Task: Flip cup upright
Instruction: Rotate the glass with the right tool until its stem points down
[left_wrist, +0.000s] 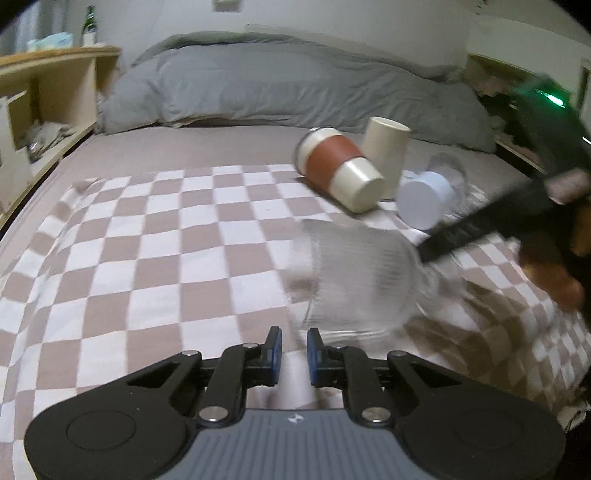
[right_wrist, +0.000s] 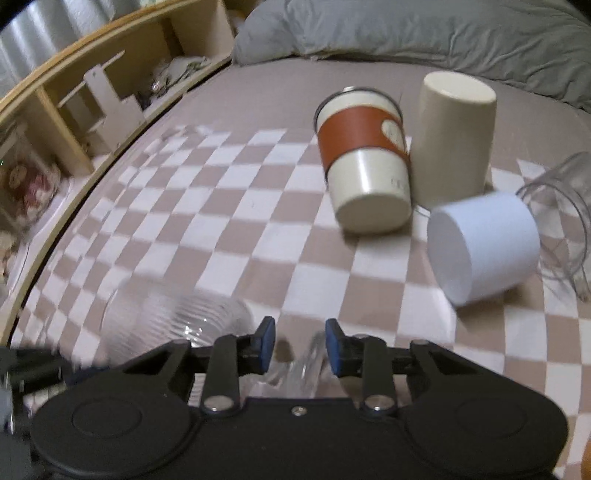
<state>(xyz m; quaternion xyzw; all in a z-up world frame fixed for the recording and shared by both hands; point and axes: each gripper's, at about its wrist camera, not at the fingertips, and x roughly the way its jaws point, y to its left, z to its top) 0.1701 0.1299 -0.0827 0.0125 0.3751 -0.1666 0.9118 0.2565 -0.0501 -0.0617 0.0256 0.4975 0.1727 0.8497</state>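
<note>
while blurred, ribbed clear cup (left_wrist: 354, 280)

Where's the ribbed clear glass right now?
In the left wrist view the ribbed clear glass lies on the checkered blanket, just ahead-right of the left gripper, nearer than the pale blue cup.

No legible text in either view. The cream cup with the rust-red sleeve (right_wrist: 364, 162) carries a pale oval badge on the sleeve and faint small marks low on its wall; both are too blurred to read. The left claw's grey housing (left_wrist: 293, 419) bears a small white emblem, not letters. The green bottle (left_wrist: 89, 26) on the shelf has a pale label, illegible.
</note>
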